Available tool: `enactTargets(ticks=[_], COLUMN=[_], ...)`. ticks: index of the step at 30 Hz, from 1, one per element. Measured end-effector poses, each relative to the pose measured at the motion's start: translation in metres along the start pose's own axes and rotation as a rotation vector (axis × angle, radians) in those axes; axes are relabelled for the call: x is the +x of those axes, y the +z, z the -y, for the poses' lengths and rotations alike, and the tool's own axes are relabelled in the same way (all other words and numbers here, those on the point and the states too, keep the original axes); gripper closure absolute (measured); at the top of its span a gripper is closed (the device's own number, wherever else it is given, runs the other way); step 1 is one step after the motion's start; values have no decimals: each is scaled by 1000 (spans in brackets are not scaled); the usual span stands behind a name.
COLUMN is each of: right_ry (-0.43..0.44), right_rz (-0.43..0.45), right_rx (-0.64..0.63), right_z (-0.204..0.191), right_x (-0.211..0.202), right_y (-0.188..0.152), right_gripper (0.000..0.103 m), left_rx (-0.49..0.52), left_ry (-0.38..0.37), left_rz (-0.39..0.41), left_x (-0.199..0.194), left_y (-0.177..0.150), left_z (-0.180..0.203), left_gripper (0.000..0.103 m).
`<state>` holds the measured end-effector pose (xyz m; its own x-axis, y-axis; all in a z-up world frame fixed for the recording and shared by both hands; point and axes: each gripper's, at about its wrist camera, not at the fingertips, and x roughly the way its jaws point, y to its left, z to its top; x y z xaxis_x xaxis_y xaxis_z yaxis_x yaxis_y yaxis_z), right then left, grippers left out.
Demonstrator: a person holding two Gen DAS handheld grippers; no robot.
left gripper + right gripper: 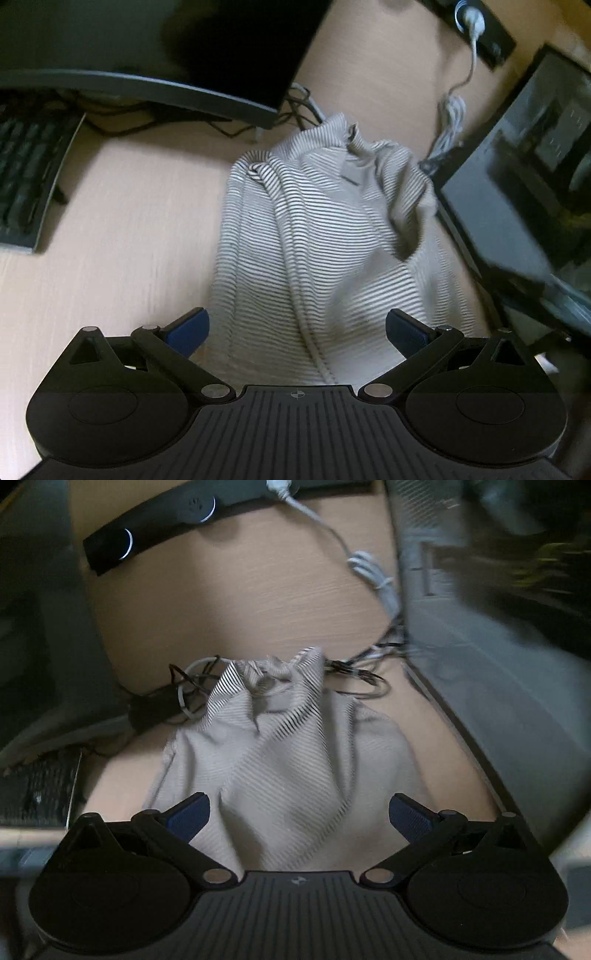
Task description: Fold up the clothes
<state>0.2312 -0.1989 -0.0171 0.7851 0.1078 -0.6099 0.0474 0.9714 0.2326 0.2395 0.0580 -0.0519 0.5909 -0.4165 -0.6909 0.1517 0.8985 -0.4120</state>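
Note:
A grey-and-white striped garment [317, 236] lies bunched and crumpled on a light wooden desk [129, 221]. In the left wrist view it runs from the monitor base down to between my fingers. My left gripper [297, 328] is open, its blue pads either side of the cloth's near end, holding nothing. The same garment [288, 753] shows in the right wrist view, gathered into folds at its far end. My right gripper [299, 812] is open above the cloth's near part, holding nothing.
A monitor [166, 48] and a keyboard [26, 177] stand to the left, a dark screen [524, 177] to the right. Tangled cables [184, 690] lie behind the garment, a white cord [373, 572] and a black power strip [155, 528] farther back. A grey computer case [480, 664] flanks the right.

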Motion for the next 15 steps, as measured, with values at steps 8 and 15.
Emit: enactTargets(ticks=[8, 15], right_ry=[50, 42], right_rz=[-40, -163], right_rx=[-65, -23], right_z=[-5, 14], right_x=[93, 141], right_y=[39, 26], right_gripper=[0, 0], left_rx=[16, -52], left_ry=[102, 159], left_rz=[67, 55], left_x=[-26, -32], left_y=[-2, -7], left_z=[10, -3], left_gripper=[0, 0])
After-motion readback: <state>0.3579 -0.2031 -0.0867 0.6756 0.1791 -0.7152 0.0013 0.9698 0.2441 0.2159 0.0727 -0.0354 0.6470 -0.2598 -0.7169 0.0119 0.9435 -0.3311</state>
